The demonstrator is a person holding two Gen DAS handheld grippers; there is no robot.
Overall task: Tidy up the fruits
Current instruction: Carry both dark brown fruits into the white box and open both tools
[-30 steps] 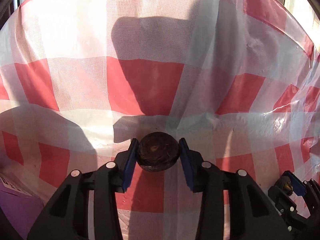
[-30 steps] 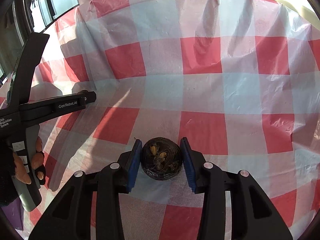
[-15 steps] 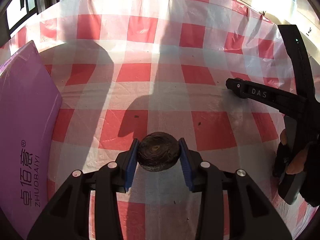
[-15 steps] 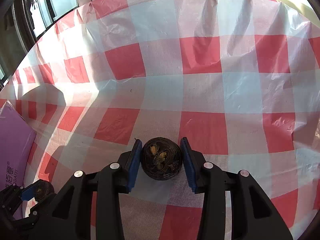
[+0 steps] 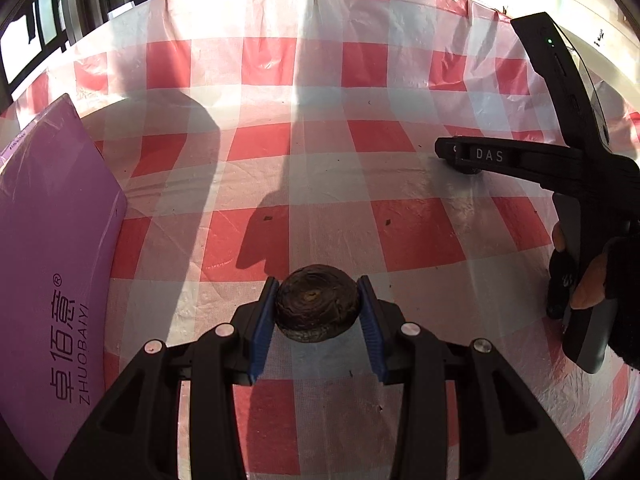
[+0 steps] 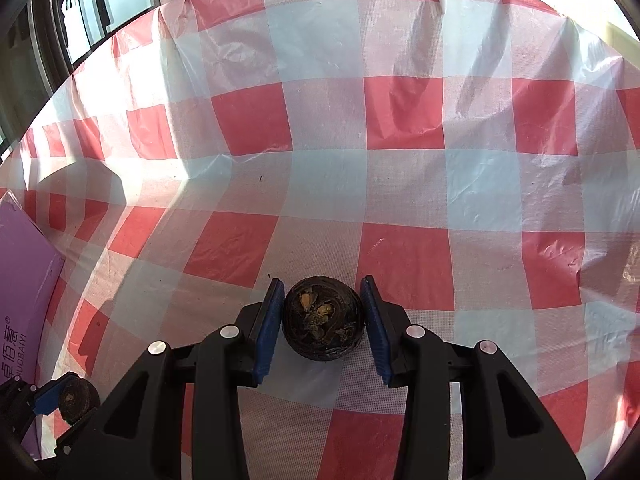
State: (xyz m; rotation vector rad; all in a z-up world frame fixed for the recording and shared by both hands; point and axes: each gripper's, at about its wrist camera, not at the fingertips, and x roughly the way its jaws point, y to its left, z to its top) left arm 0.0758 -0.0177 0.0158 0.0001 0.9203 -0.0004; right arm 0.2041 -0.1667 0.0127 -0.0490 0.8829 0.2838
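A red-and-white checked plastic cloth [image 5: 320, 152] is covering the desk, lying creased and loose toward its far edge. A flat purple package with printed lettering [image 5: 52, 280] is lying on the cloth at the left of the left wrist view, well apart from both fruits. The left gripper [image 5: 318, 308] is pinching a dark, flattened, wrinkled round fruit [image 5: 316, 306] between its blue pads [image 5: 264, 320], both jaws pressing on its sides. The right gripper [image 6: 322, 318] is likewise clamping a second dark round fruit with yellowish flecks on its face [image 6: 323, 318], jaws tight against it. The left wrist view also shows a gloved hand [image 5: 600, 292] gripping the right tool's handle at the right edge. No bowl, basket or tray is appearing in either view, so the destination cannot be determined. Judged risks: both fruits are looking aged and soft, so continued squeezing could be crushing or splitting them; each is sitting near the pad tips, so a quick swing or tilt could be letting one roll out; and a fruit released onto the slick, wrinkled cloth could be rolling away toward the desk edge.
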